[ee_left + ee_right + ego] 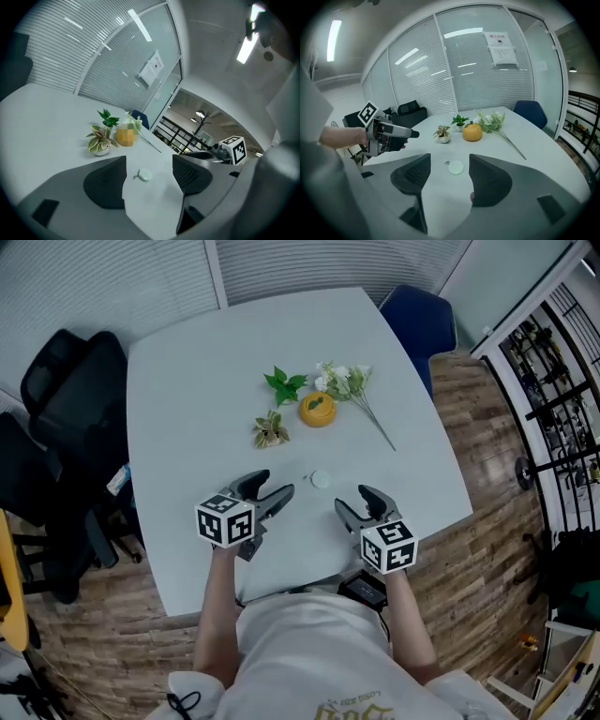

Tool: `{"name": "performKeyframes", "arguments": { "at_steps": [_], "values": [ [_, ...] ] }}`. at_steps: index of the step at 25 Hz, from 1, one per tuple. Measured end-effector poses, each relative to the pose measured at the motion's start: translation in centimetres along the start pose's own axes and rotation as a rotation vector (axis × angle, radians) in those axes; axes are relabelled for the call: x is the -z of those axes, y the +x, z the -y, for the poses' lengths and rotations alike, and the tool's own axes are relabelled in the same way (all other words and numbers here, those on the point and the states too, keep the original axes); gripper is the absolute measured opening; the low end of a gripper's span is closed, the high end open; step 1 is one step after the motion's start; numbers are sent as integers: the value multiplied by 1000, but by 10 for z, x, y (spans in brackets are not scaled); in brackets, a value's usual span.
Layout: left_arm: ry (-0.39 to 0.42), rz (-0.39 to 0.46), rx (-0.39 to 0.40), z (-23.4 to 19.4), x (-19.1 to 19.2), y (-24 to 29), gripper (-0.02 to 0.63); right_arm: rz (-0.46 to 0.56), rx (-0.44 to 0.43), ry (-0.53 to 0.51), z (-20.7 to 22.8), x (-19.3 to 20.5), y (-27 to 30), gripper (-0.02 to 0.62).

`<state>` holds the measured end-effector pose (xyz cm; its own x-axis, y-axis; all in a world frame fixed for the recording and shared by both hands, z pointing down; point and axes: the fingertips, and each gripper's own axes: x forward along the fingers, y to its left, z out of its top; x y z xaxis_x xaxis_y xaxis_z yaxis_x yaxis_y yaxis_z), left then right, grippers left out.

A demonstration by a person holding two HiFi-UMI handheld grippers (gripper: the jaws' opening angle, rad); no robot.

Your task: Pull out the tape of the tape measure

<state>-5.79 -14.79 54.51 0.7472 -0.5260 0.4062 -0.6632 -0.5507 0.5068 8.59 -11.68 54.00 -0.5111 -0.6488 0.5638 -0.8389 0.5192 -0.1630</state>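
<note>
The tape measure (pixel 321 479), a small pale round disc with a tiny tab at its edge, lies flat on the worktop (pixel 187 427). It sits just ahead of the two claws, between them, and touches neither. The left claw (pixel 272 488) is spread wide with nothing in it, its dark ribbed pads facing each other. The right claw (pixel 352 501) is also spread wide and holds nothing.

The worktop is white, smooth and matt, with rounded corners. The floor (pixel 487 521) is brown wood planks. Pale slatted blinds (pixel 94 287) run behind glass walls, and a black railing (pixel 553 399) stands off to the right. A black office chair (pixel 66 390) stands at the worktop's left side, and a blue chair (pixel 422 320) at its far corner.

Further back on the worktop sits a round orange object (pixel 318 410). A small potted plant (pixel 271 431) with streaked leaves is to its left, a green sprig (pixel 284 384) is behind it, and long-stemmed white flowers (pixel 352 385) lie to its right.
</note>
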Motion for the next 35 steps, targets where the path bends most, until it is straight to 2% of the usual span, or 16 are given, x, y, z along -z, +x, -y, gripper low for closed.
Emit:
{"name": "performKeyframes", "arguments": {
  "at_steps": [13,25,35],
  "values": [
    [-11,-108,-14,-23,24,33,308,-133,-75,-29,12,33,48,272],
    [-37,-177,-1,-37,44,63,308,-226,-109,-212,17,43,92,272],
    [-57,-209,18,-41,51,76,308,-323,-133,-309,11,52,116,272]
  ]
}}
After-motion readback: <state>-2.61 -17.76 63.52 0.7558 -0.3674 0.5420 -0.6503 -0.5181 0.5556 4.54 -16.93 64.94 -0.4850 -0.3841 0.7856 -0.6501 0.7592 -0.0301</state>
